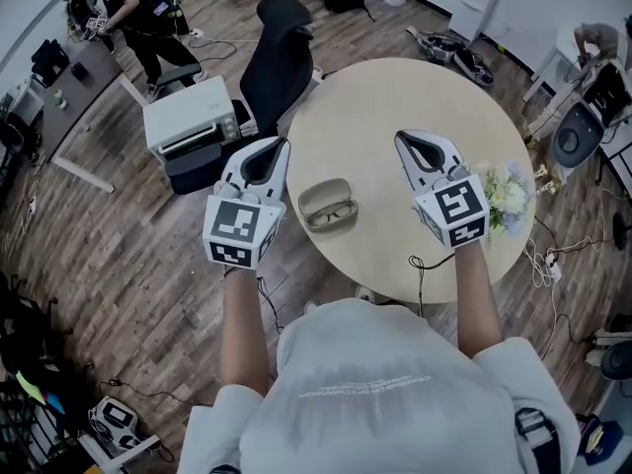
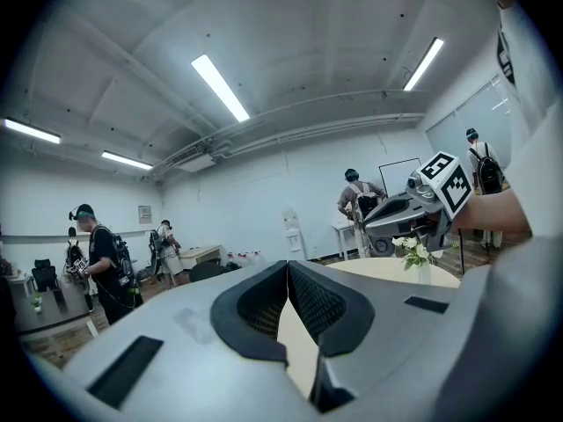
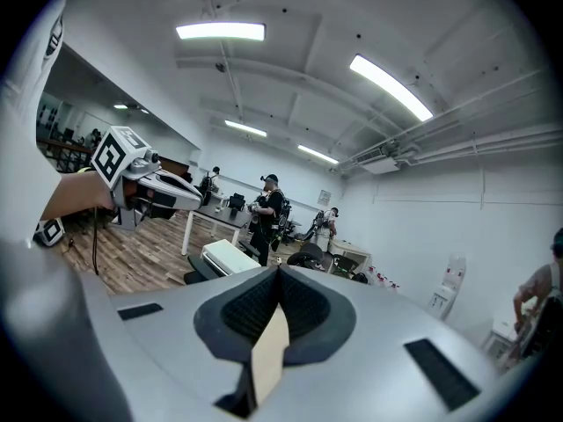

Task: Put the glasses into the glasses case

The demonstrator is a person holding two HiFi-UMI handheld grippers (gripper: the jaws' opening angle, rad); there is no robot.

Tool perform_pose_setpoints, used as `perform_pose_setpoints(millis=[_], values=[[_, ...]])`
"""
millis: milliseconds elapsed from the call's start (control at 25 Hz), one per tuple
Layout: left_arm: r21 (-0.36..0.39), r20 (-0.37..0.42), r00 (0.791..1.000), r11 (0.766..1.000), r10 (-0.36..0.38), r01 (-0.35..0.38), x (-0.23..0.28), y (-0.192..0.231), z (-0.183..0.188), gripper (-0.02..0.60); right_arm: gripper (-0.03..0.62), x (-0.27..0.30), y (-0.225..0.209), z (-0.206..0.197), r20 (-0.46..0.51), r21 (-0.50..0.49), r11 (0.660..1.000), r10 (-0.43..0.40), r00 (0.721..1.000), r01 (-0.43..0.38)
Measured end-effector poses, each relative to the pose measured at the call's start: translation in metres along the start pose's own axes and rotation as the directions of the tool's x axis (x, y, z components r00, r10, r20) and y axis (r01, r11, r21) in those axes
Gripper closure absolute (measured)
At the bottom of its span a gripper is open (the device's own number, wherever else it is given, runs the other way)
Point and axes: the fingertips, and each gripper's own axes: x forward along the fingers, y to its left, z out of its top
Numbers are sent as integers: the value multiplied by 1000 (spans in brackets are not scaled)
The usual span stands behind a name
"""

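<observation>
An olive glasses case (image 1: 329, 205) lies open on the round beige table (image 1: 395, 92), near its front edge. A thin frame that looks like the glasses rests inside it. My left gripper (image 1: 282, 144) hovers just left of the case, my right gripper (image 1: 401, 139) to its right, and neither touches it. Both are shut with nothing between the jaws. In the left gripper view the left gripper's (image 2: 288, 269) dark pads meet at the tips, and the right gripper (image 2: 422, 202) shows beyond them. The right gripper view shows its own jaws (image 3: 278, 275) closed and the left gripper (image 3: 145, 183) at the far left.
A small vase of pale flowers (image 1: 507, 197) stands at the table's right edge. A black office chair (image 1: 276, 57) and a white box-shaped appliance (image 1: 193, 117) sit beyond the table's left side. People stand at desks (image 1: 138, 8) farther back. Cables lie on the wooden floor.
</observation>
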Motion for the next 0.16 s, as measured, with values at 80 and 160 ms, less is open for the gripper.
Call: perform_pose_setpoints(millis=[80, 160], values=[[-1, 1, 1000, 1000, -2, 2, 1, 2, 1, 568, 594, 2, 0, 1, -2, 1, 1000, 1, 1000, -1], [-3, 1, 1000, 1000, -2, 2, 2, 4, 1, 568, 594, 4, 0, 2, -3, 1, 1000, 4, 1000, -4]])
